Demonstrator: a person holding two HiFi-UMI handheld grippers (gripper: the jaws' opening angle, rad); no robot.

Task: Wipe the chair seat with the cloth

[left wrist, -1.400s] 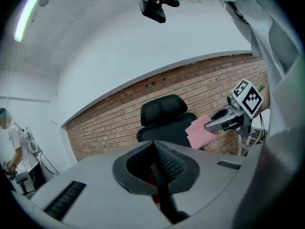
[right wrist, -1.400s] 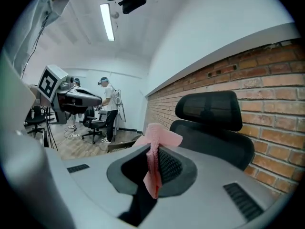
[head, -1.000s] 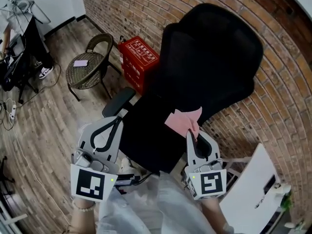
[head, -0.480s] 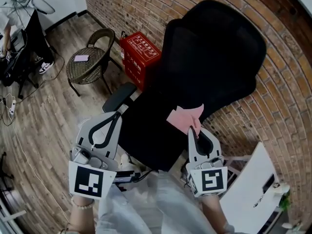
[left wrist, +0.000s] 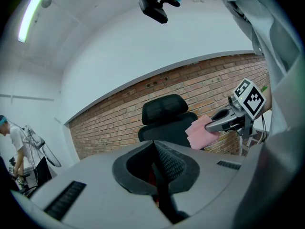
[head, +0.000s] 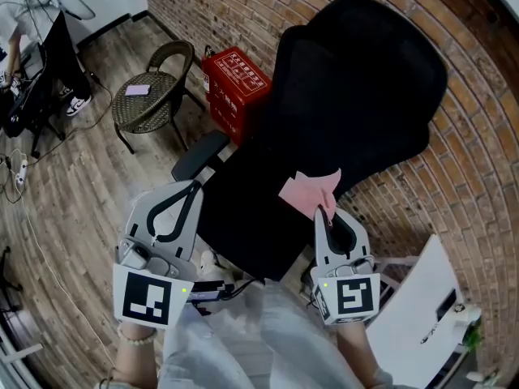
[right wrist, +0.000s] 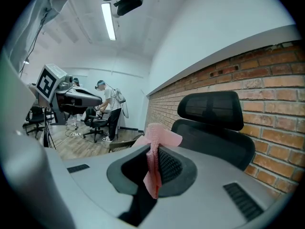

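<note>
Little has changed since a second ago: both grippers hold almost the same places at the front of the black office chair [head: 357, 96]. Right gripper [head: 326, 213] has its jaws pinched on the pink cloth [head: 310, 191], which sticks up from the tips over the right side of the chair seat [head: 243, 209]; whether it touches the seat cannot be told. Left gripper [head: 193, 188] has its jaws pressed together on nothing, beside the seat's left edge, just below the armrest [head: 199, 156]
</note>
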